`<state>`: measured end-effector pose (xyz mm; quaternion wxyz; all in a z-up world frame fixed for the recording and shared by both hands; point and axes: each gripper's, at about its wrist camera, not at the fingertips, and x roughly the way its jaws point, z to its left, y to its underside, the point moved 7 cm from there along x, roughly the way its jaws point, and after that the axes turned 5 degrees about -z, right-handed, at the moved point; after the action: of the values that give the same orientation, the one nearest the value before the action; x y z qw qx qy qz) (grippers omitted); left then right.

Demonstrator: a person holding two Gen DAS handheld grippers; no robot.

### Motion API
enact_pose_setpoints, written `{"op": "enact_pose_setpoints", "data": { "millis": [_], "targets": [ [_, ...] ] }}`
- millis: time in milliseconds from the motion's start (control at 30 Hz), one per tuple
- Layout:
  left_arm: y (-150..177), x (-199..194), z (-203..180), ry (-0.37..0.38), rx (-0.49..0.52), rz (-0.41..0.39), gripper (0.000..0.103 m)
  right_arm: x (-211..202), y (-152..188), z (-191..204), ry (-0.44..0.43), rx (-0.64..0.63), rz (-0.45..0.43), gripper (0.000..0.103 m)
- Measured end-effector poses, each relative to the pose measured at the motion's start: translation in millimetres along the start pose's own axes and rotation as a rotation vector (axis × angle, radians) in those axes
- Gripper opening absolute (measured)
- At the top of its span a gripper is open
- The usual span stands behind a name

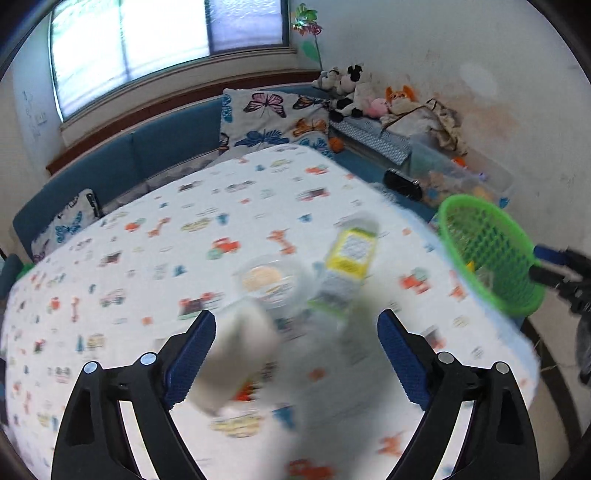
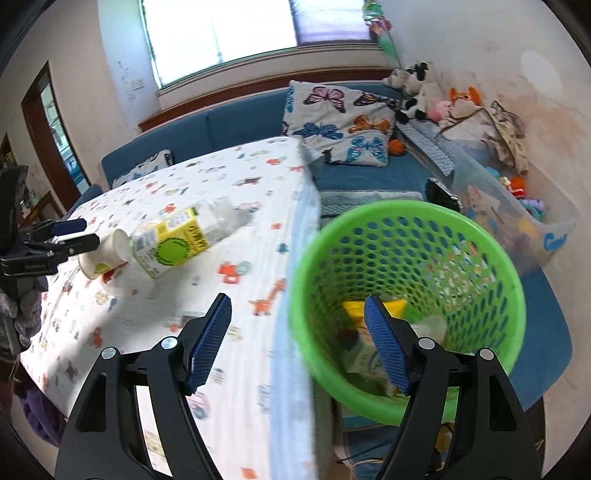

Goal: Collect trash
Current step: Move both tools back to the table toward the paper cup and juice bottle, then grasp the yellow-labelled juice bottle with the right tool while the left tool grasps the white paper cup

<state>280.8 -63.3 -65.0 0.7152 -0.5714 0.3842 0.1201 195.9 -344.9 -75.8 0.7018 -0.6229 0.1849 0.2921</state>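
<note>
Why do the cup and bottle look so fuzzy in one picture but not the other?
Left wrist view: motion blur smears the paper cup, the bottle and the tablecloth. Right wrist view: both are much sharper, though the green basket rim is soft. Both views bulge from the fisheye lens; the window glares white.

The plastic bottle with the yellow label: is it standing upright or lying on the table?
Lying down. The bottle rests on its side on the tablecloth, its base against a tipped paper cup.

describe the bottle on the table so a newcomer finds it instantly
Start at the table with the cartoon-print cloth. Near its middle, a clear plastic bottle lies on its side beside a small white cup. Its yellow-and-green label sets it apart.
</note>
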Motion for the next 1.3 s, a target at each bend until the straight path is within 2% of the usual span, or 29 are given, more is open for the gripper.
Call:
{"op": "enact_pose_setpoints", "data": {
  "millis": [133, 500, 867, 1100, 1300],
  "targets": [
    [9.3, 2.6, 28.8, -0.021, 0.047, 0.019, 0.089, 7.5, -8.2, 23.2, -0.014, -0.02, 0.013, 0.076],
    [25.2, 23.0, 53.9, 0.086, 0.16, 0.074, 0.091, 46.4, -30.9, 78.4, -0.073, 0.016, 0.089, 0.077],
    [26.4, 34.8, 47.7, 0.165, 0.263, 0.086, 0.091, 98.9, -49.0, 102.5, -0.167, 0.258, 0.225, 0.077],
    [28.2, 42.1, 46.8, 0.211, 0.255, 0.104, 0.091, 138.9, -44.9, 100.6, -0.22, 0.492, 0.332, 0.077],
    [27.7, 44.7, 44.6, 0.24, 0.259, 0.105, 0.087, 160.8, -42.3, 98.9, -0.214, 0.582, 0.38, 0.077]
  ]
}}
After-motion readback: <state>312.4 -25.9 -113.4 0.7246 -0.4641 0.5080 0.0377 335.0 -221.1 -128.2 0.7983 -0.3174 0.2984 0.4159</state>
